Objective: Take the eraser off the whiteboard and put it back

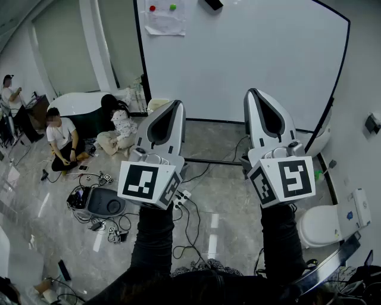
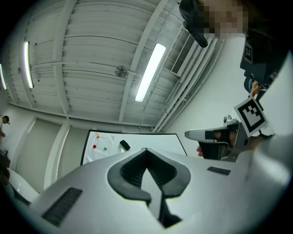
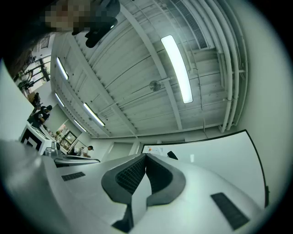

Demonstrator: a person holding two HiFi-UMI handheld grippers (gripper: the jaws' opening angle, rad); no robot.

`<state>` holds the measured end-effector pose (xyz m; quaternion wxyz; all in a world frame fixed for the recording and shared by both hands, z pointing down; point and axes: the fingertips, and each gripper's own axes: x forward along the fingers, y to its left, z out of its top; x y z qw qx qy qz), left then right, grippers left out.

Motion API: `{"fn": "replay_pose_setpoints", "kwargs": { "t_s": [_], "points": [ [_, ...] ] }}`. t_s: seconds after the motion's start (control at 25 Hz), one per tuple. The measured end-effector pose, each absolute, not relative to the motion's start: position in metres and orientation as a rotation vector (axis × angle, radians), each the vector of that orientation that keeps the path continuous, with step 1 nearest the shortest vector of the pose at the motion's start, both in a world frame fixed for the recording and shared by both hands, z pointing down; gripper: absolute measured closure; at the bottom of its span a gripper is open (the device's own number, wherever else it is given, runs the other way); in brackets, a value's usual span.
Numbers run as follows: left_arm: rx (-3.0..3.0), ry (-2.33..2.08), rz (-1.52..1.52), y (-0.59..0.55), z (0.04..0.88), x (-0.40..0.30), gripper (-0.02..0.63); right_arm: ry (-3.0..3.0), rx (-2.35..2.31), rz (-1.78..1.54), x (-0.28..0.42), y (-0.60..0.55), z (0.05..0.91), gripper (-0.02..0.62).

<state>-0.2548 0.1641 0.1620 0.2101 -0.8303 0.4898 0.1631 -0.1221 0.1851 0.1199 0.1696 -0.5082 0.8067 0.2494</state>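
Note:
The black eraser point(image 1: 212, 3) sticks near the top edge of the big whiteboard point(image 1: 250, 53), far ahead of both grippers. It also shows small in the left gripper view as the eraser point(image 2: 124, 145) and in the right gripper view as the eraser point(image 3: 172, 155). My left gripper point(image 1: 178, 103) and right gripper point(image 1: 252, 92) are held side by side, tilted upward toward the board, well short of it. The jaws of the left gripper point(image 2: 146, 149) meet at the tip with nothing between them. The right gripper point(image 3: 146, 155) is shut and empty too.
A paper sheet point(image 1: 165, 18) with red and green magnets hangs at the board's upper left. Two people point(image 1: 62, 140) sit on the floor at the left among cables and a power strip point(image 1: 181, 196). White toilet-like units point(image 1: 324, 223) stand at the right.

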Motion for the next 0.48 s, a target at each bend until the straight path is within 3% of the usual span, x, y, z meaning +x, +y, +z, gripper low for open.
{"fn": "replay_pose_setpoints", "kwargs": {
  "t_s": [0.48],
  "points": [
    [-2.306, 1.381, 0.437, 0.122, 0.169, -0.248, 0.6, 2.336, -1.437, 0.78, -0.125, 0.15, 0.123, 0.586]
  ]
}}
